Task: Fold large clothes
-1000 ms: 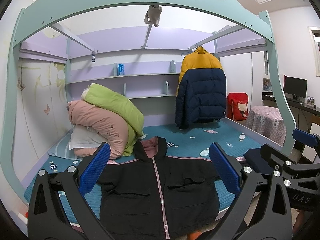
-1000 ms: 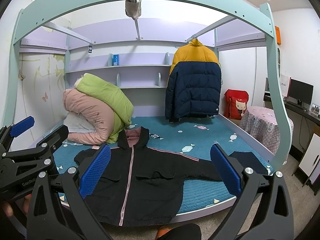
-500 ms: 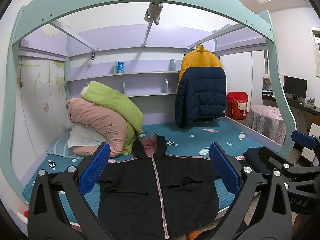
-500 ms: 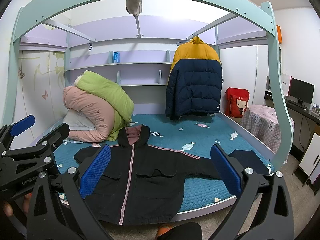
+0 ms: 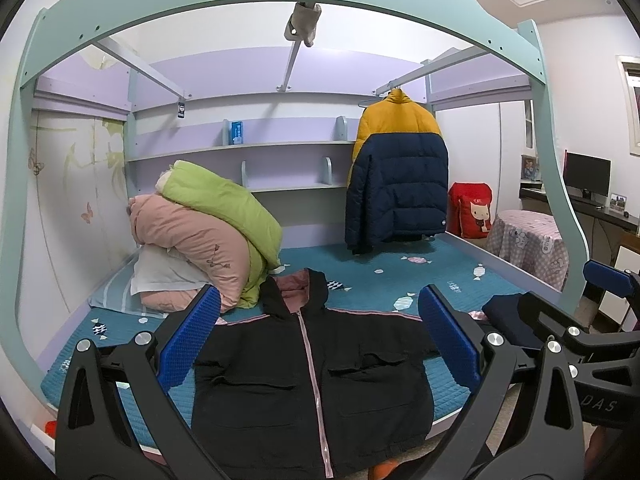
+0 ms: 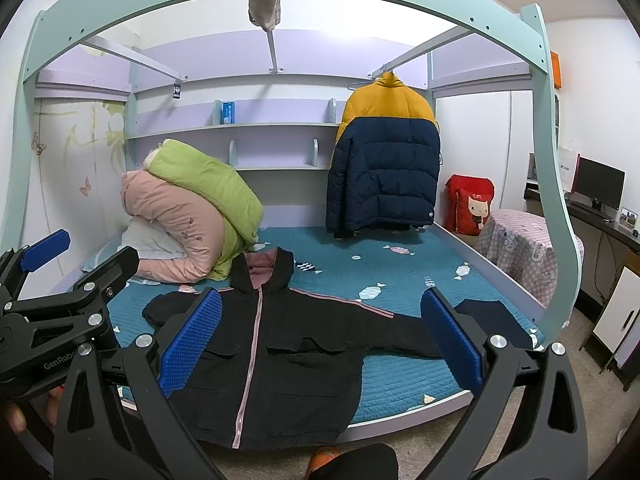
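Black jacket flat on bed; left claw, right claw wide open, empty. Risk: hem overhangs edge, tug could slide it off.

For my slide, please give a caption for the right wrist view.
Open right gripper faces a black jacket laid flat on the bed.

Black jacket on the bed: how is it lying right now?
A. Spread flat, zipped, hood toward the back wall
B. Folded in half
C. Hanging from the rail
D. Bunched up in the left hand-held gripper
A: the black jacket lies spread flat on the bed, zip closed, sleeves out, hood toward the back wall.
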The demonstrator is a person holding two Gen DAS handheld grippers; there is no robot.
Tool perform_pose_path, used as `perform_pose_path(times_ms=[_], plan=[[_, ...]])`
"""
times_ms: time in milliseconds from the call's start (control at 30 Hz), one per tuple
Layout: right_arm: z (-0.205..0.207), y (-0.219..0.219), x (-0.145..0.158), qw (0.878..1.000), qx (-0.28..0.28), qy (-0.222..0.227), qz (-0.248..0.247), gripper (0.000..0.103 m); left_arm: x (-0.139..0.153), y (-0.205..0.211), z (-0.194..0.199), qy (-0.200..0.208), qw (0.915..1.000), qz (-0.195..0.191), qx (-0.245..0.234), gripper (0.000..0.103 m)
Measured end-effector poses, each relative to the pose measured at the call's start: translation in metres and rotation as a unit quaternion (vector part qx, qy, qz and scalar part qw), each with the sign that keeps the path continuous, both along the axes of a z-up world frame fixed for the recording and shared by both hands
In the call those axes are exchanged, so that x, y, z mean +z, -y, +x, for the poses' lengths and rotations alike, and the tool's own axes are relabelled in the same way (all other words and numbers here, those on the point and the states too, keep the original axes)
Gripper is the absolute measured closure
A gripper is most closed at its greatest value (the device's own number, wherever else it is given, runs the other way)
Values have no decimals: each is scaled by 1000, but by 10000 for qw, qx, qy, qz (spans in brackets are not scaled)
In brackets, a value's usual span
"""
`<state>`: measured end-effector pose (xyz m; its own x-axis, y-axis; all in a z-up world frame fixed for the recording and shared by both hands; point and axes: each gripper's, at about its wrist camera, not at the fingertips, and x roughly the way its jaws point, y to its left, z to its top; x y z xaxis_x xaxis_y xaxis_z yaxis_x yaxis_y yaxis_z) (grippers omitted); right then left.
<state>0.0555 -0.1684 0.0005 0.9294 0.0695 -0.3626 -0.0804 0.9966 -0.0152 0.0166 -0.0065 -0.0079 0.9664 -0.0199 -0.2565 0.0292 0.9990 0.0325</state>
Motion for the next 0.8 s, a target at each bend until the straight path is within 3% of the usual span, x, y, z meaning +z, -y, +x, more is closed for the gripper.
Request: perform_pose_path(times_ms=[800], plan=[[10, -3, -8, 9999, 17, -149, 5, 7, -2, -3, 12, -153, 9999, -15, 2, 5]])
